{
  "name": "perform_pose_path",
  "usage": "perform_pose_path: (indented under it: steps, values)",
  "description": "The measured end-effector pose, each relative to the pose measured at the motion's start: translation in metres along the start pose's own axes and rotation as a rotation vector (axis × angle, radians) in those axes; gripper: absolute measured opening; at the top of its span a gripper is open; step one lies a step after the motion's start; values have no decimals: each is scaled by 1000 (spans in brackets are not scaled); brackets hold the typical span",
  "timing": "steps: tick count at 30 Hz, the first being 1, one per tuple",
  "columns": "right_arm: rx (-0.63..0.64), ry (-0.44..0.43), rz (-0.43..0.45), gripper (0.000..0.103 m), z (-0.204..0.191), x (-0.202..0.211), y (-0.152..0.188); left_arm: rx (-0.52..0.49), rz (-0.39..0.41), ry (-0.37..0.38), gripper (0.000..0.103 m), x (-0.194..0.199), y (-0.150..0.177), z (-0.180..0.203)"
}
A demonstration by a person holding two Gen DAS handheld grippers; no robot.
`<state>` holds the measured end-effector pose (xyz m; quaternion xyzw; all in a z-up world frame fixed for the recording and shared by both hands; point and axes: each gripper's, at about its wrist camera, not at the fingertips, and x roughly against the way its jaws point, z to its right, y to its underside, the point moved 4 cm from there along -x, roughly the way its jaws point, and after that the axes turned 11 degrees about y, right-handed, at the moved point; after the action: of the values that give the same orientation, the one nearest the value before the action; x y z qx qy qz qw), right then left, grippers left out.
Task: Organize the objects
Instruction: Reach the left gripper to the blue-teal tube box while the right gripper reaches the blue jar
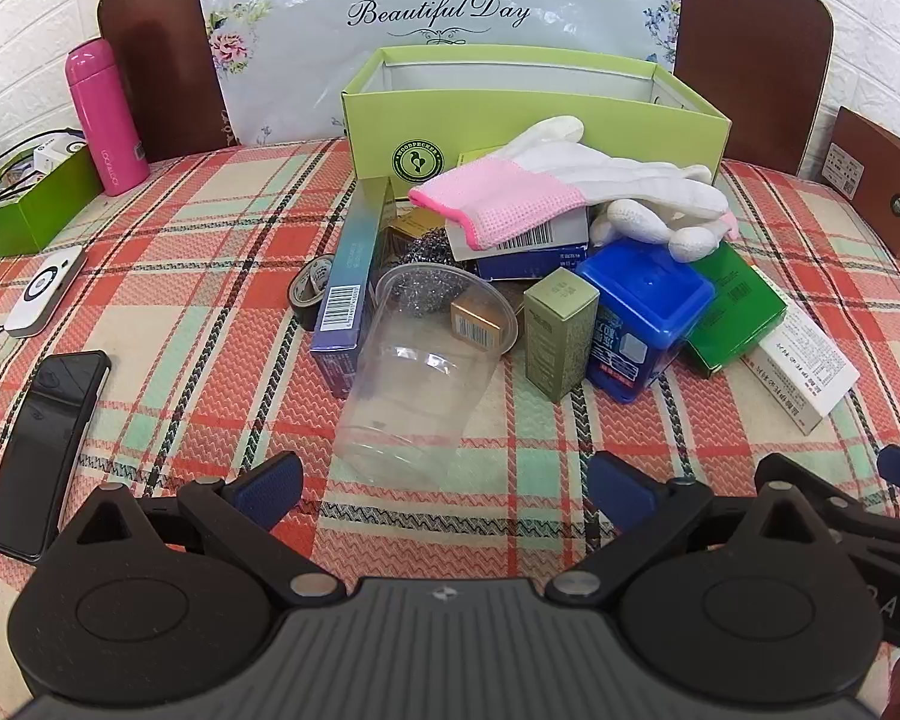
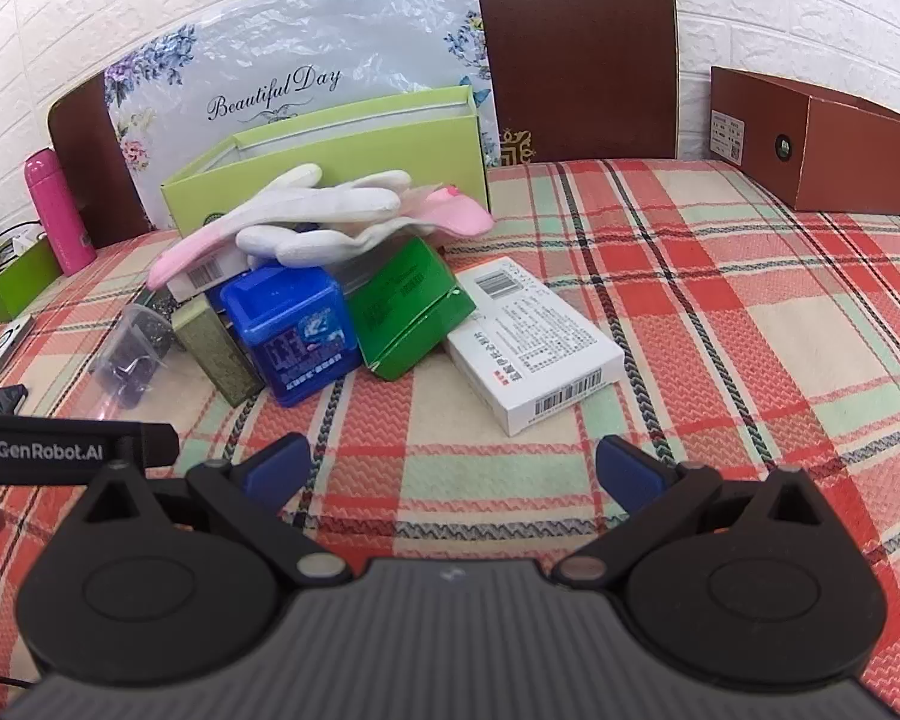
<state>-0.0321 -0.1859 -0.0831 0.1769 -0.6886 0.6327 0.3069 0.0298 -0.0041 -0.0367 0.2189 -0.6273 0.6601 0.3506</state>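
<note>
A pile of small objects lies on the plaid tablecloth in front of an open light-green box (image 1: 510, 120) (image 2: 330, 156). White and pink gloves (image 1: 558, 180) (image 2: 324, 210) lie on top. Below are a blue plastic tub (image 1: 642, 318) (image 2: 294, 330), a dark green box (image 1: 732, 306) (image 2: 408, 312), a white box (image 1: 804, 366) (image 2: 534, 348), an olive box (image 1: 558, 330), a tipped clear cup (image 1: 420, 372) and a tall bluish box (image 1: 345, 294). My left gripper (image 1: 444, 486) is open and empty just before the cup. My right gripper (image 2: 453, 468) is open and empty in front of the white box.
A pink bottle (image 1: 105, 120) and a green tray (image 1: 24, 210) stand at far left. A black phone (image 1: 48, 450) and a white device (image 1: 45, 288) lie at left. A brown box (image 2: 822, 144) stands at the far right. A floral bag and chair backs stand behind.
</note>
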Motion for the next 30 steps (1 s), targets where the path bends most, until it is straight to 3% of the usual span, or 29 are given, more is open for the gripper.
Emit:
perform_pose_path:
  steps: [9, 13, 17, 23, 26, 30]
  values:
    - [2, 2, -12, 103, -2, -5, -1, -2, -13, 17, 103, -4, -2, -2]
    - [28, -25, 16, 103, -6, -4, -5, -23, 49, 85, 103, 5, -6, -14]
    - [99, -72, 79, 103, -22, -4, -13, 29, 97, 118, 102, 10, -14, -43]
    - [268, -123, 179, 103, -60, -19, -28, 70, 124, 183, 87, 2, -37, -63]
    - [388, -117, 243, 84, -78, -22, -30, 99, 158, 211, 85, 4, -48, -74]
    - [426, -160, 286, 83, -92, -23, -33, 126, 161, 263, 70, -3, -62, -83]
